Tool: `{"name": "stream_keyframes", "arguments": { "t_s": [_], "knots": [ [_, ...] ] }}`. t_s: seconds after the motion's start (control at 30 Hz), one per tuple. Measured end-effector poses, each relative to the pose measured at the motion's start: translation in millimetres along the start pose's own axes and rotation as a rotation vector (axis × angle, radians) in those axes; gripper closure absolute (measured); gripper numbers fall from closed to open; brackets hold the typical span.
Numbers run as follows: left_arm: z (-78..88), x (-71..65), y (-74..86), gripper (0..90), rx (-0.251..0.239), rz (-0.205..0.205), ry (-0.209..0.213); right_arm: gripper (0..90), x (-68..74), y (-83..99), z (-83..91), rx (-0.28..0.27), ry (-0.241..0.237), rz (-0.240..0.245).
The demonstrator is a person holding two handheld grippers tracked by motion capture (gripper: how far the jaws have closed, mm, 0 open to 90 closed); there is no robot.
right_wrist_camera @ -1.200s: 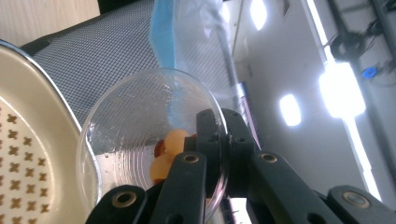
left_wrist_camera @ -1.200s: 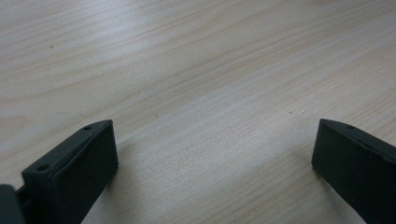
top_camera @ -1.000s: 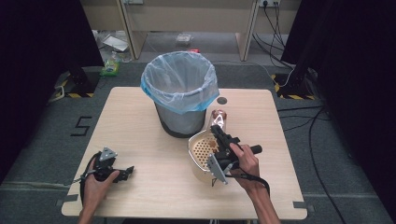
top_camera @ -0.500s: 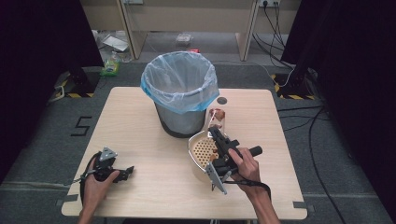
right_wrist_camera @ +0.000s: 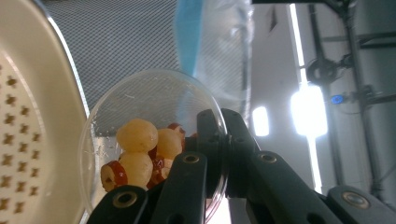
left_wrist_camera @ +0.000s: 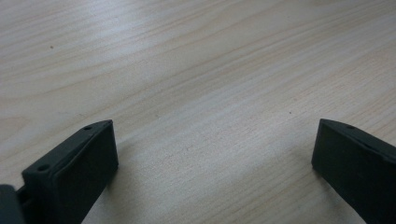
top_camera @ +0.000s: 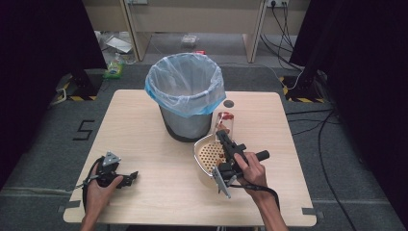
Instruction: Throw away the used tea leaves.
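A clear cup (right_wrist_camera: 154, 149) of small fruit pieces is clamped by its rim in the right gripper (top_camera: 226, 139), tipped just beside the perforated colander (top_camera: 208, 153), presumably for pouring. The left gripper (left_wrist_camera: 210, 158), well apart from the colander, is rested with jaws spread wide on bare table (left_wrist_camera: 196, 70).

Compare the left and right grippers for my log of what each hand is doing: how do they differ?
The left gripper has its jaws wide apart, holding nothing; the right gripper is clamped on a clear cup of fruit pieces. The left lies low on the table; the right is raised beside the colander. Both are black and hand-held.
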State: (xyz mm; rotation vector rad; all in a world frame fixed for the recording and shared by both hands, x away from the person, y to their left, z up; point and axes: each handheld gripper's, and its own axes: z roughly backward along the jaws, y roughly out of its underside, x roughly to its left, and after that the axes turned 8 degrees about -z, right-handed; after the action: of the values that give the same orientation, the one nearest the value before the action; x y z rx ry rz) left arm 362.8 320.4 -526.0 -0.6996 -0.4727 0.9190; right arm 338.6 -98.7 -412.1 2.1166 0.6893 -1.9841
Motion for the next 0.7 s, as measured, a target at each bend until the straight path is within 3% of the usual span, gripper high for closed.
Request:
{"name": "stream_keyframes", "arguments": {
  "t_s": [0.1, 0.17, 0.23, 0.3, 0.37, 0.47, 0.57, 0.67, 0.7],
  "knots": [
    [0.0, 0.0, 0.0, 0.0, 0.000, -0.001, 0.000, 87.7, 3.1, -0.5, 2.0, 0.005, 0.004, 0.041],
    [0.1, 0.1, 0.0, 0.0, 0.002, -0.002, 0.000, 87.6, 4.9, 1.4, 2.2, 0.019, -0.004, 0.042],
    [0.1, 0.0, 0.0, 0.0, 0.001, -0.001, 0.000, 87.7, 2.3, -1.5, 5.6, -0.006, 0.022, 0.044],
    [0.0, 0.1, 0.0, 0.0, 0.001, -0.002, 0.000, 87.7, 6.7, 1.7, 2.0, 0.024, 0.001, 0.046],
    [0.1, 0.1, 0.0, 0.0, 0.001, -0.001, 0.000, 87.7, 6.7, -1.2, 5.3, 0.000, 0.014, 0.054],
    [0.1, 0.1, 0.0, 0.0, 0.001, -0.002, 0.000, 87.7, 5.8, 0.5, 2.9, 0.022, 0.012, 0.041],
    [0.0, 0.1, 0.0, 0.0, 0.001, -0.001, 0.000, 87.7, 1.8, -2.7, 6.4, 0.003, 0.039, 0.044],
    [0.1, 0.1, 0.0, 0.0, 0.001, -0.002, 0.000, 87.6, 1.8, -0.6, 3.6, 0.016, 0.024, 0.042],
    [0.0, 0.0, 0.0, 0.0, 0.001, -0.001, 0.000, 87.6, 1.2, -0.2, 4.1, 0.013, 0.021, 0.016]
  ]
}}
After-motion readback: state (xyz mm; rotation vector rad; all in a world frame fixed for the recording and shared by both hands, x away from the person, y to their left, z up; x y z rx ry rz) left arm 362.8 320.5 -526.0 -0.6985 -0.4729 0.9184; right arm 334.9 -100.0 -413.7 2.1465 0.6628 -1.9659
